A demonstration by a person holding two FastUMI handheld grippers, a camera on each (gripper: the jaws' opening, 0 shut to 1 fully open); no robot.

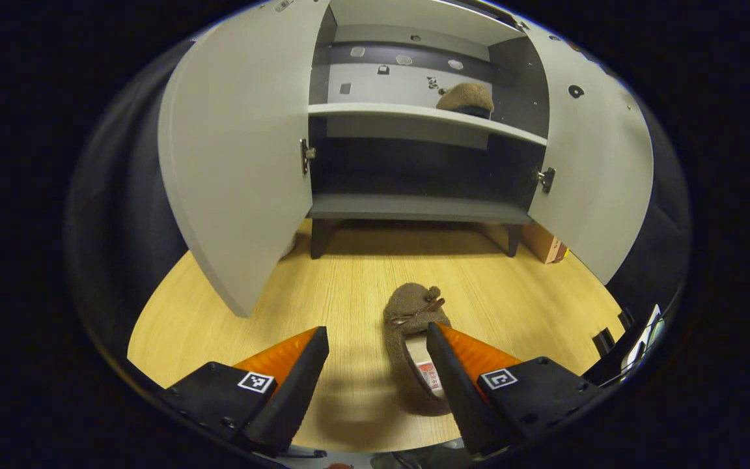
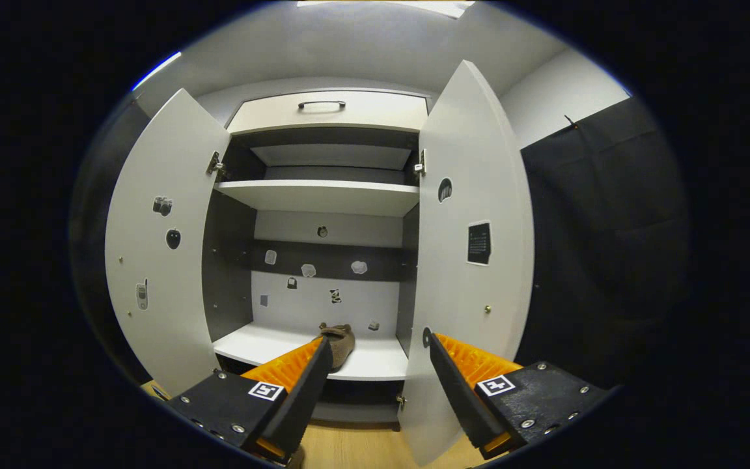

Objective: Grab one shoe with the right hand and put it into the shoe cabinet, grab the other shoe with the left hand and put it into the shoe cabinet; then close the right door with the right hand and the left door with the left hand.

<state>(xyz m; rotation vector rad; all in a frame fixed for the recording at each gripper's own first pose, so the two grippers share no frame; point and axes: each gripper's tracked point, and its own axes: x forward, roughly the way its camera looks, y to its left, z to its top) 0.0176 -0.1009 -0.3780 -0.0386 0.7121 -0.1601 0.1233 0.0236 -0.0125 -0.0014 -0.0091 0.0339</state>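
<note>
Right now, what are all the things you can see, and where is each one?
Fuzzy brown slipper on the floor: one, brown, on the wooden floor before the cabinet, between the left gripper's fingers, untouched.
Fuzzy brown slipper on the shelf: one, brown, on a white cabinet shelf.
Shoe cabinet: one, white with dark inside, both doors open.
Left door: one, white, swung open.
Right door: one, white, swung open.
Drawer handle: one, dark, atop the cabinet.
Cardboard box: one, tan, on the floor behind the right door.
Left gripper: one, open.
Right gripper: one, open.
</note>
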